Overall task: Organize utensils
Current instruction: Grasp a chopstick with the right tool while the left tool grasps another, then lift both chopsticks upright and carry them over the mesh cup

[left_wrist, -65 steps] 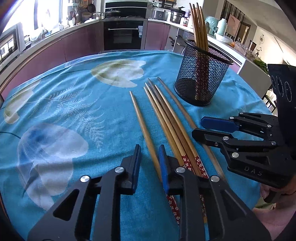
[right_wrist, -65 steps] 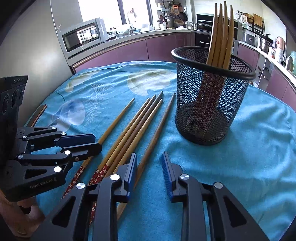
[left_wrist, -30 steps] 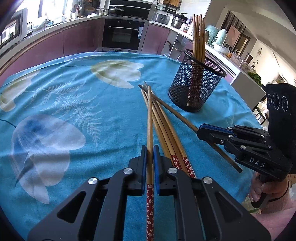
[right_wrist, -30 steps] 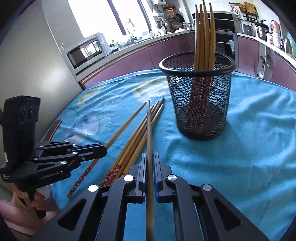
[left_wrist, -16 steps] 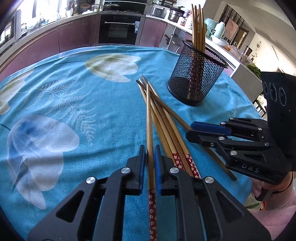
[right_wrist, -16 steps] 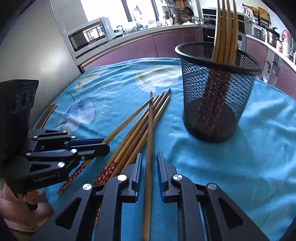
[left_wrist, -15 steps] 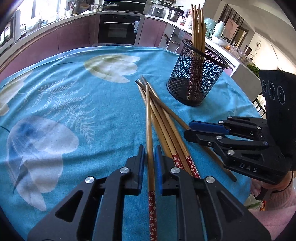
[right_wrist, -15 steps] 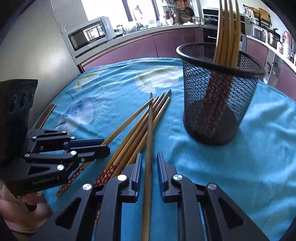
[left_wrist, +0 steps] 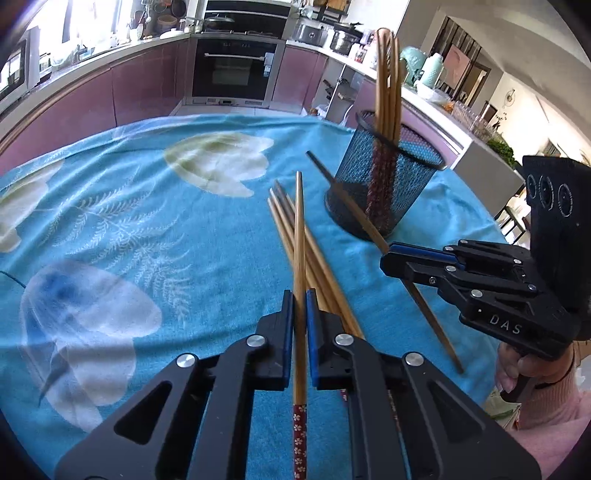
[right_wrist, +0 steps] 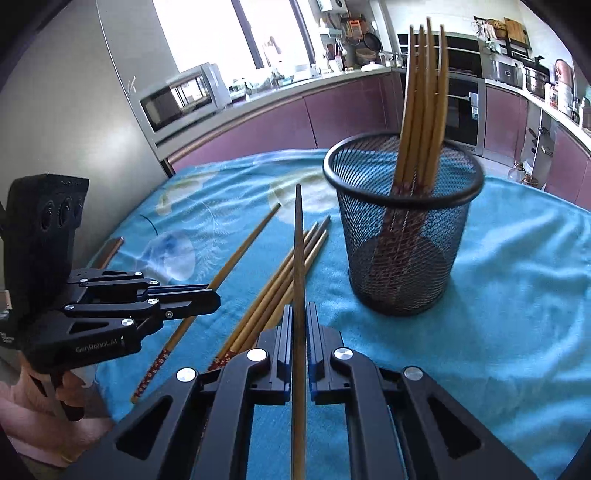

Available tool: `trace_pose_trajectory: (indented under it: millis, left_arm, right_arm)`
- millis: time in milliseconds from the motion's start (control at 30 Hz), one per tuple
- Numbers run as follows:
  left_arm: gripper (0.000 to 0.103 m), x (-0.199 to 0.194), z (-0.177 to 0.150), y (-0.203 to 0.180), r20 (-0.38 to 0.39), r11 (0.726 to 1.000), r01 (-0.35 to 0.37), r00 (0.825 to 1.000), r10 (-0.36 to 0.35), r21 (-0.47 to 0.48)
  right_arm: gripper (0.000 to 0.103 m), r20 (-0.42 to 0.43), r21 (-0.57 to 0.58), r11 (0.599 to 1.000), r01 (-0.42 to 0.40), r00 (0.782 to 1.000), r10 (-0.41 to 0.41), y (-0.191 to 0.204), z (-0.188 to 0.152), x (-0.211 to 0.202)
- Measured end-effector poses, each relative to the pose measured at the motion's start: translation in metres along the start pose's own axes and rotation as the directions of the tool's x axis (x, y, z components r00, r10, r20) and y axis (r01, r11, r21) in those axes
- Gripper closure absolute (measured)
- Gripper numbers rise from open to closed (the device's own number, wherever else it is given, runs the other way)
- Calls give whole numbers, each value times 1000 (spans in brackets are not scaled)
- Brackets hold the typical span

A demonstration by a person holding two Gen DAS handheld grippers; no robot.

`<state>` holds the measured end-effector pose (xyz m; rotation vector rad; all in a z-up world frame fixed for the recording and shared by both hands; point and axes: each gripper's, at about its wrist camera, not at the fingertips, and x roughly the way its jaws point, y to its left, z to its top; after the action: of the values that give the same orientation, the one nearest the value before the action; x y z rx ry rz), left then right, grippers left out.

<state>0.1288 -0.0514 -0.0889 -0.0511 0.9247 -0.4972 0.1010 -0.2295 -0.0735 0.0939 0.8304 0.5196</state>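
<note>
Both chopsticks lifted off cloth, left gripper (left_wrist: 300, 306) and right gripper (right_wrist: 300, 321) fingers clamped, pointing downward

Bright daylight pours in from the kitchen windows (right_wrist: 229, 33), which are blown out to white. The blue tablecloth (left_wrist: 147, 229) is evenly lit, with soft shadows. Both views bend strongly at the rim, with dark corners. Distant counters look slightly soft.

Several long wooden chopsticks with red flowered handles (right_wrist: 280, 280) are lying bundled near the middle of the blue tablecloth; more (right_wrist: 424, 92) are standing upright in a black wire-mesh cup (right_wrist: 402, 236) just beside them.
</note>
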Motion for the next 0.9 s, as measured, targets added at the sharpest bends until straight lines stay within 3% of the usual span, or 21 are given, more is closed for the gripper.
trace_pose_trajectory:
  millis: [433,900]
  left_arm:
    - [95,-63,32,-13,152,993,115,981,-119,35]
    - [95,-100,82,-33,294,982,170,937,-187,83]
  right_arm:
    - [97,170,12,999,-41,985,38,-10,19,-58]
    - [97,333,-39,999,-22,942,34,-17,65,-105]
